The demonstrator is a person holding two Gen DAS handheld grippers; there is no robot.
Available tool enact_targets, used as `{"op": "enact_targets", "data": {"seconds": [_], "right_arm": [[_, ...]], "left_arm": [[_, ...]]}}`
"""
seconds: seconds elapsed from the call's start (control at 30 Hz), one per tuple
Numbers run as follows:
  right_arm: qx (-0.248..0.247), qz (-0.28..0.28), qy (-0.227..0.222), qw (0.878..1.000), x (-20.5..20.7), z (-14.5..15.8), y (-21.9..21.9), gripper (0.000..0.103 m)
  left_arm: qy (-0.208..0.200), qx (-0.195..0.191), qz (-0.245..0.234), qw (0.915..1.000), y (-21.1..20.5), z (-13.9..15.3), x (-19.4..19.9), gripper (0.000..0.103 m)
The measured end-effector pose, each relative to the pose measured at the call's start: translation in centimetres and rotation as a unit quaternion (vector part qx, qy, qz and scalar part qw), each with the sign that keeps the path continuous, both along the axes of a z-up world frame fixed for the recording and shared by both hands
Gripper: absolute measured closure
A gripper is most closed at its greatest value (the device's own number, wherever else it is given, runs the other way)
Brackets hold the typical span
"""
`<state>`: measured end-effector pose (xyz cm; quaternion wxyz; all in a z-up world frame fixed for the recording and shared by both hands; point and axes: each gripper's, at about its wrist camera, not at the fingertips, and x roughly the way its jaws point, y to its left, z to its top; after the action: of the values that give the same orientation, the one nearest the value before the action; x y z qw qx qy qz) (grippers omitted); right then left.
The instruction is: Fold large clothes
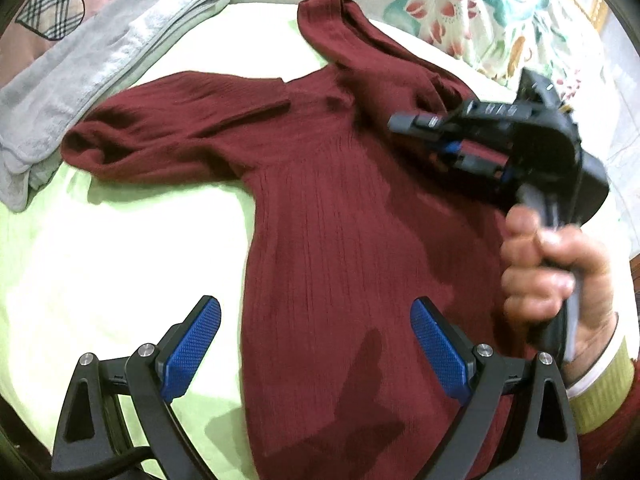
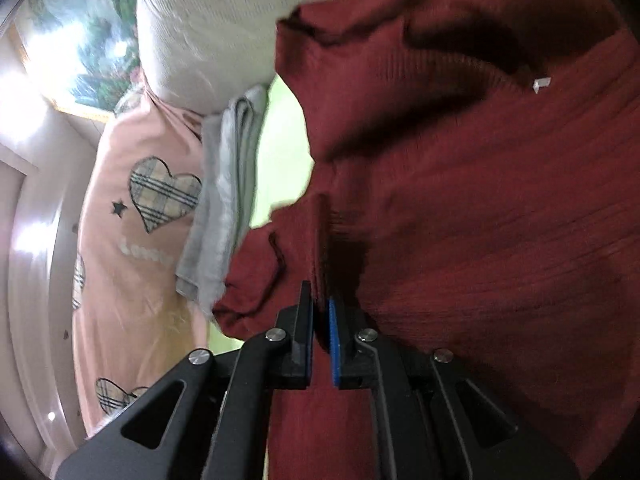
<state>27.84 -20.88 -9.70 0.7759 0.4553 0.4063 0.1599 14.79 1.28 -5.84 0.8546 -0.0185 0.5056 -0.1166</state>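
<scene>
A dark red ribbed sweater (image 1: 320, 208) lies spread on a light green sheet (image 1: 120, 264), one sleeve folded across to the left. My left gripper (image 1: 316, 344) is open and empty, above the sweater's lower body and left edge. My right gripper (image 1: 404, 124) hangs over the sweater's right shoulder area, held by a hand (image 1: 560, 272). In the right wrist view the right gripper (image 2: 320, 320) is shut on a fold of the red sweater (image 2: 480, 220), lifting a pinch of the fabric between the blue pads (image 2: 334, 344).
A folded grey towel (image 1: 92, 68) lies at the far left of the bed; it also shows in the right wrist view (image 2: 228, 200). A pink cushion with plaid hearts (image 2: 136, 240) lies beyond it. A floral pillow (image 1: 460, 4) lies at the back right.
</scene>
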Motion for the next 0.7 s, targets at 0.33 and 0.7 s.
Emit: {"op": "enact_targets", "data": {"seconds": [0.33,0.7], "right_arm": [[-0.015,-0.026,-0.040,0.999,-4.6,3.8,-3.4,0.075],[-0.081,-0.186,-0.029,0.979,-14.9,6.6,-13.4,0.075]], "left_arm": [[0.009,-0.069,-0.026,0.9972,-3.1,0.5,7.9,0.007],[0.009,-0.058,0.003,0.9983,-4.9,-2.3,14.5,0.082]]}}
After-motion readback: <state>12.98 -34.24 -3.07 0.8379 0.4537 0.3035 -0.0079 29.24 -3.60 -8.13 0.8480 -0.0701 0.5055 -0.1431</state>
